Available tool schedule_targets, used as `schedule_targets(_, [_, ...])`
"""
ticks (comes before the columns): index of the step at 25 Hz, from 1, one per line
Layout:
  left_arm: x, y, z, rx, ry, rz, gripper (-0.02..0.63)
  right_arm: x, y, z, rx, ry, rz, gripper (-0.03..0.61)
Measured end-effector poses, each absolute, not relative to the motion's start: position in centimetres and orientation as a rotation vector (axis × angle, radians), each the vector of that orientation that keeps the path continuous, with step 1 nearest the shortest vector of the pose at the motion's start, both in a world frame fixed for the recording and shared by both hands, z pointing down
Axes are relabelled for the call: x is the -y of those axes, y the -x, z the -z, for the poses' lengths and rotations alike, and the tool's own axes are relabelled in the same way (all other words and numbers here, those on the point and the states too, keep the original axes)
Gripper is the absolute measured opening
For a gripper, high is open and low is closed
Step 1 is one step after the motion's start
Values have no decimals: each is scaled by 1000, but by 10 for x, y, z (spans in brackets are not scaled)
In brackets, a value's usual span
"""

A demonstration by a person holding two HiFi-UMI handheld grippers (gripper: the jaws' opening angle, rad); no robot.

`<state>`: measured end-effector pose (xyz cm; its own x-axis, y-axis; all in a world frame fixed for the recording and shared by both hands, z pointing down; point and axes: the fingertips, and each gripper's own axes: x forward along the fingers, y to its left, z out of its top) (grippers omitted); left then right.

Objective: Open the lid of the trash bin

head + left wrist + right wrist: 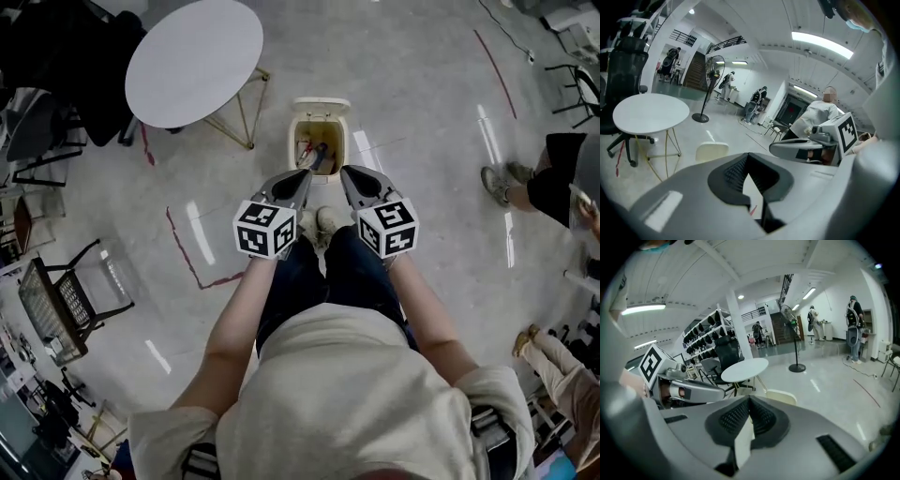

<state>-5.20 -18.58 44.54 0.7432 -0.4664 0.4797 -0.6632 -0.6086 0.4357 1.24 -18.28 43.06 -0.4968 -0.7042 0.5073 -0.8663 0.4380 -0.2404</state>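
The trash bin (319,150) stands open, its lid (321,106) tipped back. Just short of it, the left hand-held gripper (302,174) and right hand-held gripper (351,172) hover closed and empty, seemingly unneeded.

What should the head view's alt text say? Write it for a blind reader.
Seen from above, a person holds the left tongs and right tongs side by side, pointing at a small cream bin on the floor with its lid up. A round white table stands at upper left; other people show at the right edge.
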Motion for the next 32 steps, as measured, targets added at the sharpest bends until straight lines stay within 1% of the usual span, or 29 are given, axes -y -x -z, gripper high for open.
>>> schedule_targets(7, [180,49,-390,847,-2339,-212,9,191,-15,-378,2426,-1349,-572,6])
schedule_targets(12, [186,51,-359,888,-2431,-194,9,193,-13,-334,2497,-1348,-489,6])
schedule_targets(19, [193,55,-310,940,-2517,-87,9,191,7,-284,2620,-1322,-394,6])
schedule_targets(22, [191,55,-305,950,-2545,-104,9,190,14,-282,2629,-1305,-379,6])
schedule_targets(32, [191,56,-323,1015,-2553,-213,9,193,15,-290,2616,-1308,-411,6])
